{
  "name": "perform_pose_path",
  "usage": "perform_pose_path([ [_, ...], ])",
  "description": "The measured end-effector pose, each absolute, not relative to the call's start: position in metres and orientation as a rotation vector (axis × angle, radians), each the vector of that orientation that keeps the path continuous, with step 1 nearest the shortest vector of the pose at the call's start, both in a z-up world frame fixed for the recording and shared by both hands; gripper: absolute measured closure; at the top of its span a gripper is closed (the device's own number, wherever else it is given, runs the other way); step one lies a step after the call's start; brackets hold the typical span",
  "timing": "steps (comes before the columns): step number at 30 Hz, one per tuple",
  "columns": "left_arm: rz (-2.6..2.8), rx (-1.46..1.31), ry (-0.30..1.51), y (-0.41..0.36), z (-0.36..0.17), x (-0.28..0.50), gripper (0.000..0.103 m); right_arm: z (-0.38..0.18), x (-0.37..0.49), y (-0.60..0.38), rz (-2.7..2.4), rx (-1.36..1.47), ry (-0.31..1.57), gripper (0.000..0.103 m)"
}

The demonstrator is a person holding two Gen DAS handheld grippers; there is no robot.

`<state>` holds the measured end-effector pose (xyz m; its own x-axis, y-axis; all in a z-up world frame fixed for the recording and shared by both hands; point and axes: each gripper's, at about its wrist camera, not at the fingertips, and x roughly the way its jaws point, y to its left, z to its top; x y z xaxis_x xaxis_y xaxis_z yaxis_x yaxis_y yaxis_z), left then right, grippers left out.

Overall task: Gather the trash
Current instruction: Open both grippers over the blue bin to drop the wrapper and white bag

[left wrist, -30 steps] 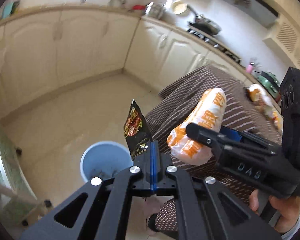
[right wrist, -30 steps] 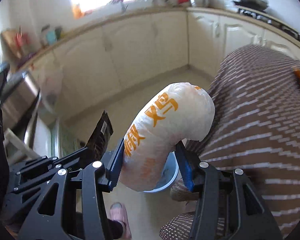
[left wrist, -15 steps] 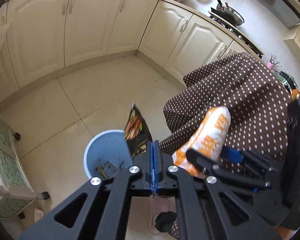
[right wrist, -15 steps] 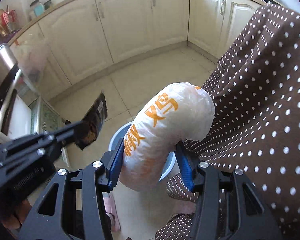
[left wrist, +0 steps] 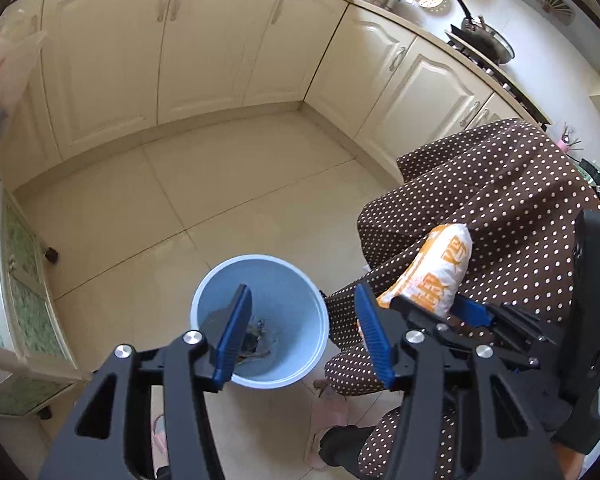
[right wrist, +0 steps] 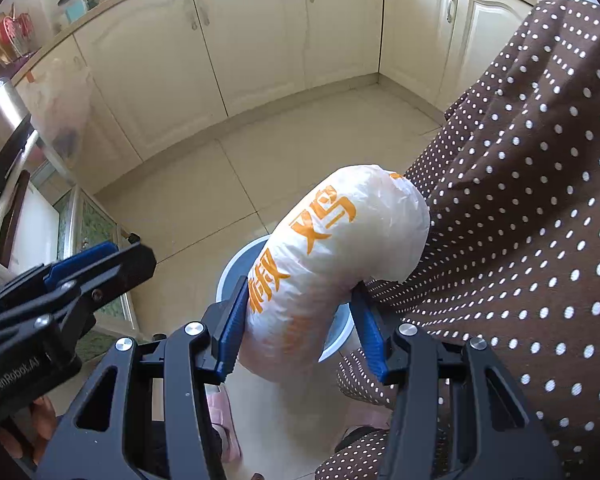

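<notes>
The left gripper [left wrist: 304,334] had just opened over the blue bin [left wrist: 260,320], with nothing between its jaws. The right gripper [right wrist: 300,328] squeezed the white bag [right wrist: 332,264] around its lower half, above the bin. The bag looked soft, puffy and light. A middle hold seemed best, since plastic can slip.
</notes>
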<state>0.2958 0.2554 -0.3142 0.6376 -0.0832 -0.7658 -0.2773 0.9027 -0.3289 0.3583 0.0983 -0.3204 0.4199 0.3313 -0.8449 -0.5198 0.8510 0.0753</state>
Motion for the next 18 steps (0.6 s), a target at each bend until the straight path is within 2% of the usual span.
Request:
perform_pose_path([
  [9, 0.180, -0.424, 0.859, 0.271, -0.304, 0.288, 0.050, -0.316, 0.367, 0.119, 0.568, -0.221, 0.974, 0.055],
  [18, 0.207, -0.414, 0.816, 0.278, -0.280, 0.284, 0.048, -0.303, 0.376, 0.124, 0.531, -0.202, 0.901, 0.043],
])
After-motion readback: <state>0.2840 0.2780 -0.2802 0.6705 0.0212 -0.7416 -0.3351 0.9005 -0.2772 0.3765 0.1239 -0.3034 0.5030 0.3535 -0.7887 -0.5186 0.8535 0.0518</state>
